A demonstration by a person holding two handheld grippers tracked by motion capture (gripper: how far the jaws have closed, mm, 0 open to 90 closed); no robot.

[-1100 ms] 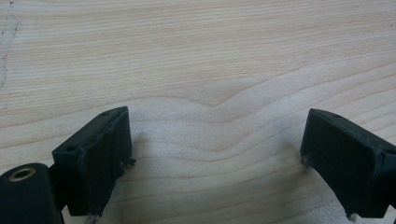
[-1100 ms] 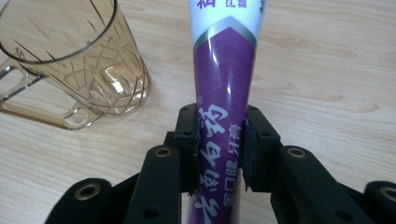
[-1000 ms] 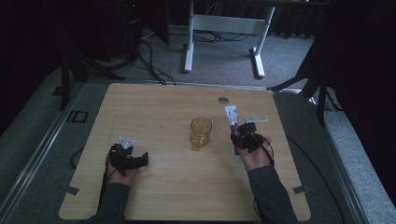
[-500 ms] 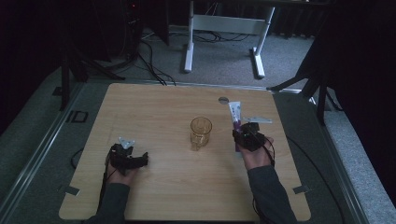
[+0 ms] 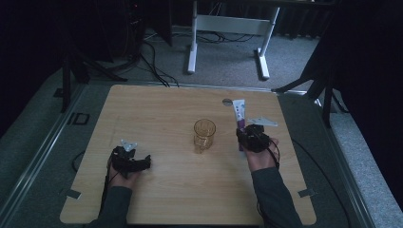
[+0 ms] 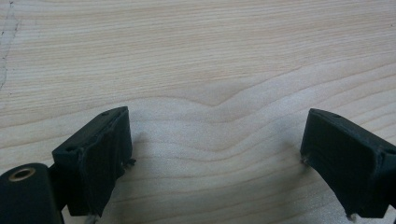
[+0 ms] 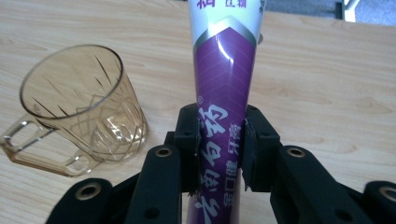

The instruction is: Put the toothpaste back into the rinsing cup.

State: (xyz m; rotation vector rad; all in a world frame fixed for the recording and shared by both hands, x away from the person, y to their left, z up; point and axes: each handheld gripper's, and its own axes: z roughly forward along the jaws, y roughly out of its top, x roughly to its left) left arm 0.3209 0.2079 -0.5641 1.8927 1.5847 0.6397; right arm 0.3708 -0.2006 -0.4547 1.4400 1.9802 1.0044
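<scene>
Item: toothpaste tube [image 7: 223, 93], purple and white, gripped low on its body by the right claw [image 5: 248, 137], lifted off the bench [image 5: 157, 114] just right of the amber glass mug [image 5: 204, 134].
Left claw [image 5: 138, 161]: released, resting on bare wood, well apart.
Step in hand: carrying the tube, probably toward the mug.
Next move: swing it left over the rim, lower it, then let go.

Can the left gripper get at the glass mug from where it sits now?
Probably yes. The left gripper rests on the table with its jaws open and nothing between them, and only bare wood lies between it and the glass mug.
</scene>
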